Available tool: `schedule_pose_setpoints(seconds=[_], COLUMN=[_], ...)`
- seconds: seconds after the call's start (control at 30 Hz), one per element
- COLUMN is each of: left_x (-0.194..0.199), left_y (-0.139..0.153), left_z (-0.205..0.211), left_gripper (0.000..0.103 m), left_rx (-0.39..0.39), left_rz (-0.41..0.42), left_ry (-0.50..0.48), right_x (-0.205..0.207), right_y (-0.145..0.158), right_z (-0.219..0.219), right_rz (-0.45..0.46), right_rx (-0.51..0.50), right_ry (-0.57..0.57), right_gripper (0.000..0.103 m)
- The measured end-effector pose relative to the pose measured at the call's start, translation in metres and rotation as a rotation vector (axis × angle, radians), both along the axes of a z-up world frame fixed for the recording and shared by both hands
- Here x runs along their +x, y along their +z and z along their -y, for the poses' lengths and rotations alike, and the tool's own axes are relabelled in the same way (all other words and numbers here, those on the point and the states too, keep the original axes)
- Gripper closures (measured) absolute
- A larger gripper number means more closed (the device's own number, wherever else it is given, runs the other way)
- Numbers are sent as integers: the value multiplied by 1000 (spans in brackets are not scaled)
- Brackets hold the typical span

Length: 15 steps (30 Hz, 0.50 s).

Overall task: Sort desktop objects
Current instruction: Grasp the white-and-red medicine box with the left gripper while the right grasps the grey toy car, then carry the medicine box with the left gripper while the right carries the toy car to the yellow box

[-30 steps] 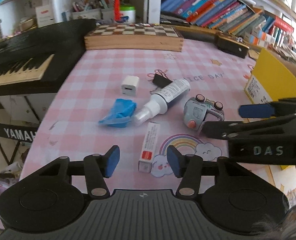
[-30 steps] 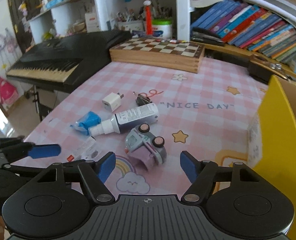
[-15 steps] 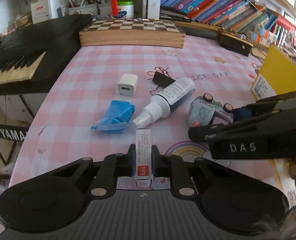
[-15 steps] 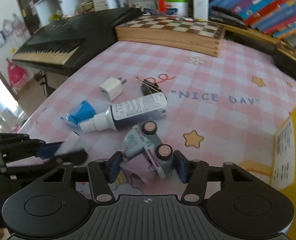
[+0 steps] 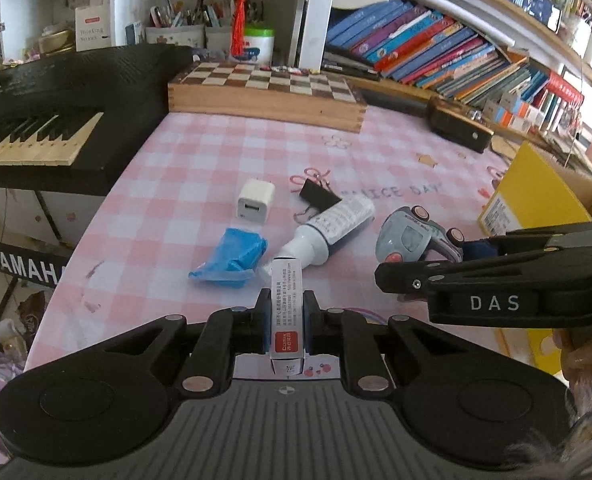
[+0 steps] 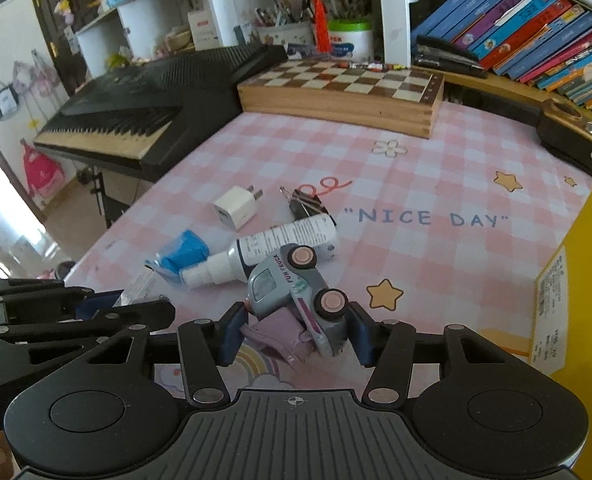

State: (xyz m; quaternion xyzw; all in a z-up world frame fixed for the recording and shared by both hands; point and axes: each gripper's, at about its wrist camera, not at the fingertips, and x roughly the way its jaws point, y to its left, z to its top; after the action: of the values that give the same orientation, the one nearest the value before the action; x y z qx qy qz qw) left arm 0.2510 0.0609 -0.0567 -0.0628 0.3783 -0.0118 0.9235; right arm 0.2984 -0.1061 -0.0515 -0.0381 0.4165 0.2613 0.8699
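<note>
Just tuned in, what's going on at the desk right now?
A person is sorting desk clutter with two handheld grippers. The left gripper has its jaws shut on a small white box with a red end. The right gripper has just closed its jaws on the grey toy truck. The spray bottle, blue packet, white charger and binder clip lie on the pink checked cloth.

Right gripper [image 6: 294, 330] clamps the grey toy truck [image 6: 292, 296], pads on both sides, truck tipped with pink wheels up. Just behind it lies the white spray bottle [image 6: 272, 246], blue wrapper [image 6: 182, 256] beside its nozzle. White charger [image 6: 236, 206] and black binder clip [image 6: 306, 206] sit further back on the pink checked cloth [image 6: 436, 184].
</note>
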Motion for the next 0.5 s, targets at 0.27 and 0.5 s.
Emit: schedule_pose_setpoints(seconds=[0.27,0.5], left_x=[-22,-52], left_y=[23,44], left_z=[-12,-26], left_gripper=[90,90], left_rx=[-53,-91], left_rz=[52,108], left_ry=[-4,-6], right_x=[-25,-53], right_y=[23,43], right_z=[5,6], right_rz=[23,40], right_rx=[35,77], right_ry=[-50,-83], right_gripper=[50,50])
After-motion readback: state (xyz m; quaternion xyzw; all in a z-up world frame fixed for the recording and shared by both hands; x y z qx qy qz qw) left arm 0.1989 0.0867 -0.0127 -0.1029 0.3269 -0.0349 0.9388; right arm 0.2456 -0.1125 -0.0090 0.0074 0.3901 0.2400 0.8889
